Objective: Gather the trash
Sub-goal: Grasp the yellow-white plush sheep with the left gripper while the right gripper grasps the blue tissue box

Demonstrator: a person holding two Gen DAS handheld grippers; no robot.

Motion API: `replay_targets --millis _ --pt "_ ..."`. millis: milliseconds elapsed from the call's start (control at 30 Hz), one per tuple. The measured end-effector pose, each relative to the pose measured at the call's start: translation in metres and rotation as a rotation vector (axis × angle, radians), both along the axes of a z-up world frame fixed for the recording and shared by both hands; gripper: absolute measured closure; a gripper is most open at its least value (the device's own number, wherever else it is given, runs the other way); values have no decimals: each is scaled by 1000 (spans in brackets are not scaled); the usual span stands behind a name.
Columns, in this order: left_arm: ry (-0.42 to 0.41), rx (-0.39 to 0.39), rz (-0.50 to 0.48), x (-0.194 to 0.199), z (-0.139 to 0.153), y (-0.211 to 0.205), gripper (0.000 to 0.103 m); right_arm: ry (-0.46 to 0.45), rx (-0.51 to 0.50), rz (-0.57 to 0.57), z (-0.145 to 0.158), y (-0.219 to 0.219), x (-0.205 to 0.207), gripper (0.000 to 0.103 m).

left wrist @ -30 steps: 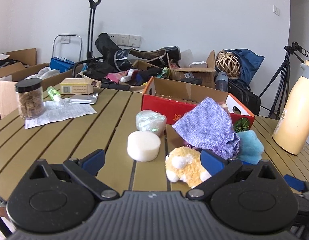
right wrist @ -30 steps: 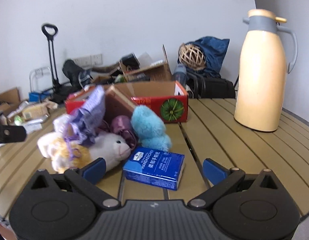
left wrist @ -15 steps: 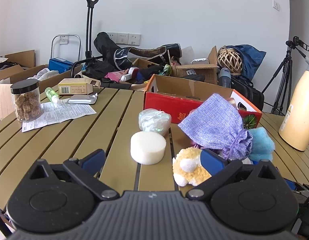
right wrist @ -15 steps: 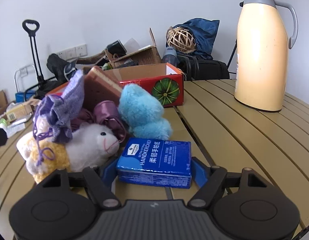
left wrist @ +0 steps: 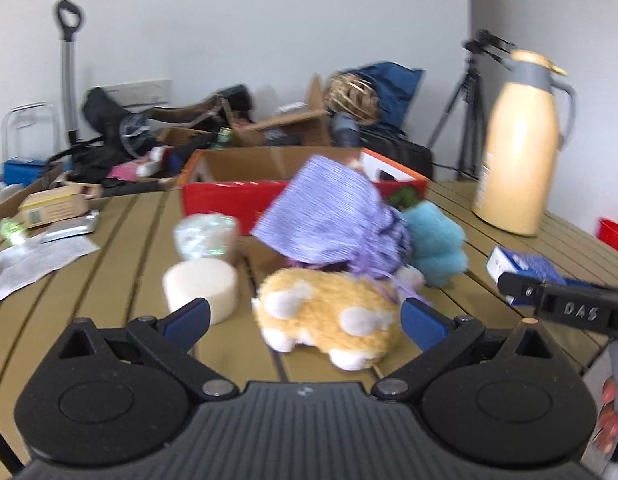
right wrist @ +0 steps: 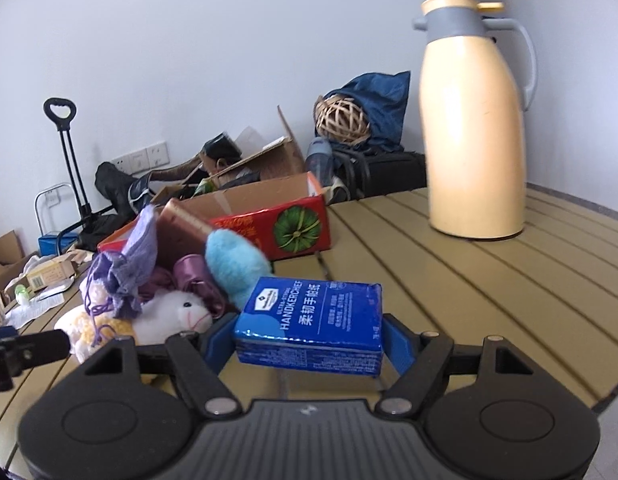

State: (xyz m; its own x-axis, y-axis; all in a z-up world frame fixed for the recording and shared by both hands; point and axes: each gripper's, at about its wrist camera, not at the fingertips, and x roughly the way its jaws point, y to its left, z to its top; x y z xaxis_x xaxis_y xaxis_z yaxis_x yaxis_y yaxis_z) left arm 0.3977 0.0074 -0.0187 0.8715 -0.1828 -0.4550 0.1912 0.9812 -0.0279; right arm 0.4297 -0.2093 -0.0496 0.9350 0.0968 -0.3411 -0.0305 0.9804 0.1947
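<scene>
The left gripper (left wrist: 305, 318) hangs low over the slatted table (left wrist: 109, 264) with its blue pads well apart, and a yellow-and-white plush toy (left wrist: 329, 318) lies just ahead between them, nearer the right pad. Beyond the left pad stands a white foam cylinder (left wrist: 200, 289), and past the toy a purple drawstring pouch (left wrist: 329, 216) leans before a red cardboard box (left wrist: 229, 196). Off to the right, the other gripper's black finger (left wrist: 565, 306) crosses a blue tissue pack (left wrist: 521, 266), with a cream thermos jug (left wrist: 519, 148) farther back.
</scene>
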Motion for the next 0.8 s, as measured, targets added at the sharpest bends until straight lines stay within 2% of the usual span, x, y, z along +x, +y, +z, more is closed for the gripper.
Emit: replay_targets --millis 167,267,367,500,800 --pt "18 9 -48 19 -7 -8 0 -5 -13 -40 1 -22 -10 30" --pt "24 50 -70 31 -10 -18 0 -3 -10 -62 1 -34 -11 30" --pt "40 94 -70 43 -16 -26 0 1 -8 -56 1 -39 -11 30" --pt "67 101 -76 53 -23 -26 0 9 -20 -39 0 -36 -6 30" --pt "80 103 -79 65 -25 -30 0 125 -24 -20 -9 -31 -1 30"
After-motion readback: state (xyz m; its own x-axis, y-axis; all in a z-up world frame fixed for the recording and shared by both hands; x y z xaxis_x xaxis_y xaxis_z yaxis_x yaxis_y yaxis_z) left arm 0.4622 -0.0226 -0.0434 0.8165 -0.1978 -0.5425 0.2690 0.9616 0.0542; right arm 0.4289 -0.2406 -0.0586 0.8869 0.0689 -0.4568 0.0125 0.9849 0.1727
